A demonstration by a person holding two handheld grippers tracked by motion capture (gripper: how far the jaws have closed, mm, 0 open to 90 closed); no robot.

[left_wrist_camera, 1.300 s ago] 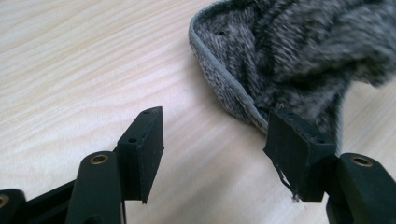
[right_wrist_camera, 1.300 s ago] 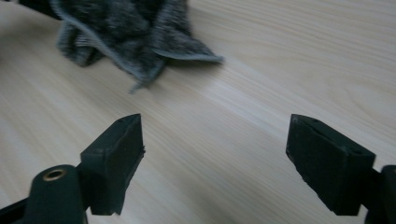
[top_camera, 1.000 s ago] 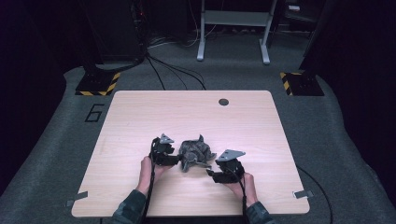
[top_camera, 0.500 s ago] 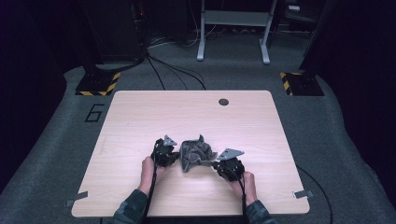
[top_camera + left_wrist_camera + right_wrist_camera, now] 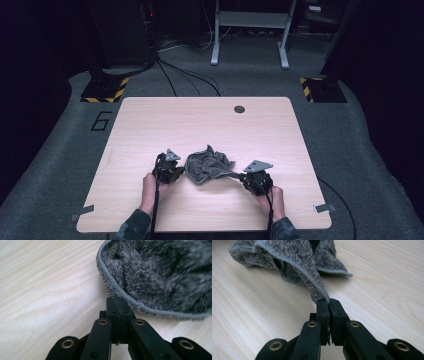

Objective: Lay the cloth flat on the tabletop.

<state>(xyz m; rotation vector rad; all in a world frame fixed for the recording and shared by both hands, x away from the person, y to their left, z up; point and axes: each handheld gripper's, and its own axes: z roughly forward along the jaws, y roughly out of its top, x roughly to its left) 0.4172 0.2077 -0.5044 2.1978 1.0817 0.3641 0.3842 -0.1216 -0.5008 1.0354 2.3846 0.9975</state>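
Pale wooden table [image 5: 150, 125] at frame centre: my left gripper [image 5: 176, 172] and right gripper [image 5: 245, 176] are both clamped on the grey cloth's [image 5: 209, 165] hems, next pulling apart to flatten it.

From above, the counter [image 5: 210, 125] is evenly lit while the floor around it falls off into near black. Both close views are bright and soft-shadowed; the grey cloth [image 5: 170, 272] blurs toward its far edge, the wood grain staying fairly sharp.

Numeral "6" [image 5: 101, 121]: showing in white on the grey floor [image 5: 60, 150], left of the desk [image 5: 150, 115]; no other text reading.
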